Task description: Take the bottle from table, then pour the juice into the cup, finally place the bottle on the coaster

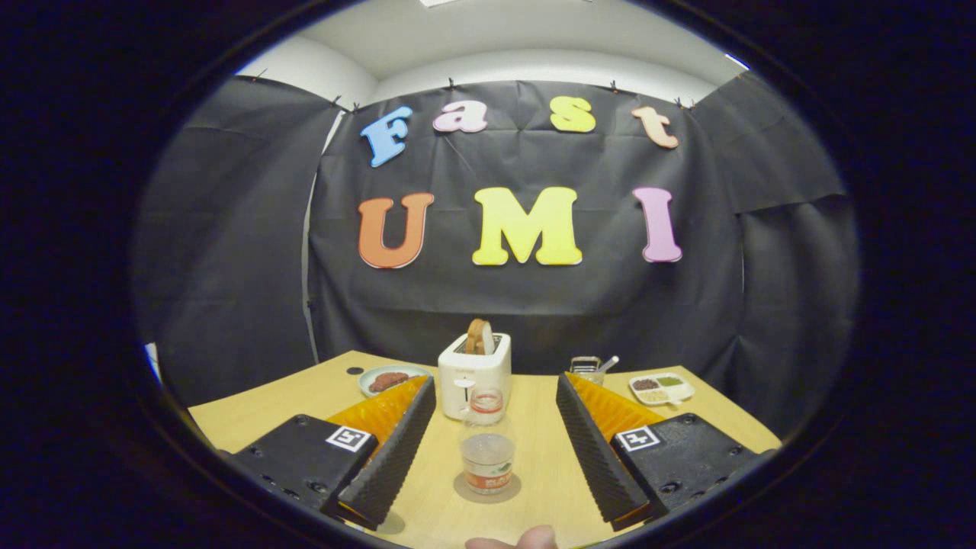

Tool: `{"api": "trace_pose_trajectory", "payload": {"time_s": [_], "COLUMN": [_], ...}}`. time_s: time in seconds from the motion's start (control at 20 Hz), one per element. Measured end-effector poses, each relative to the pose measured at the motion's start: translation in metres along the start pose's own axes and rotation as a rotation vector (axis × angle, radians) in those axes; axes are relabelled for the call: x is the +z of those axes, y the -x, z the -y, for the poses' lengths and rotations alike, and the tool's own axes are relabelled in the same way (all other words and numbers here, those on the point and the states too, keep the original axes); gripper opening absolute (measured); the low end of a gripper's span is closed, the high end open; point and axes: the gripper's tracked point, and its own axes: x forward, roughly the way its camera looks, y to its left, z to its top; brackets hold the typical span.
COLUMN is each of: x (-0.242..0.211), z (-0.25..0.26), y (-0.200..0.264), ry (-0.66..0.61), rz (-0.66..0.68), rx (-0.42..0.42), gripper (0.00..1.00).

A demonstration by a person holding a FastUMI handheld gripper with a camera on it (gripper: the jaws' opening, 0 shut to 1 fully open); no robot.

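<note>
The hand-held gripper point(496, 389) hangs above the wooden worktop point(534, 473) with its fingers spread wide, holding nothing. Between them stands a clear plastic cup point(487, 462) on a round coaster point(511, 489). Just beyond it is the small bottle point(486, 406), close against a white toaster point(474, 374) with bread point(479, 336) sticking up. A plate point(391, 379) lies beyond the left finger, a divided dish point(662, 388) beyond the right.

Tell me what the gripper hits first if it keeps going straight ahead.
The open gripper would most likely meet the clear cup lying between its fingers first. The bottle and toaster stand beyond it, though depth is hard to judge.
</note>
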Motion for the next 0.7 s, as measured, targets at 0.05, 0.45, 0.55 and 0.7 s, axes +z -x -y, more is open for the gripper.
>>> {"api": "trace_pose_trajectory", "payload": {"time_s": [0.05, 0.45, 0.55, 0.7], "x": [0.016, 0.099, 0.103, 0.103], "z": [0.003, 0.015, 0.016, 0.014], "y": [0.013, 0.126, 0.150, 0.177], "ry": [0.012, 0.086, 0.074, 0.070], "rz": [0.020, 0.094, 0.109, 0.129], "rx": [-0.016, -0.093, -0.108, -0.124], "gripper": [1.00, 1.00, 1.00, 1.00]}}
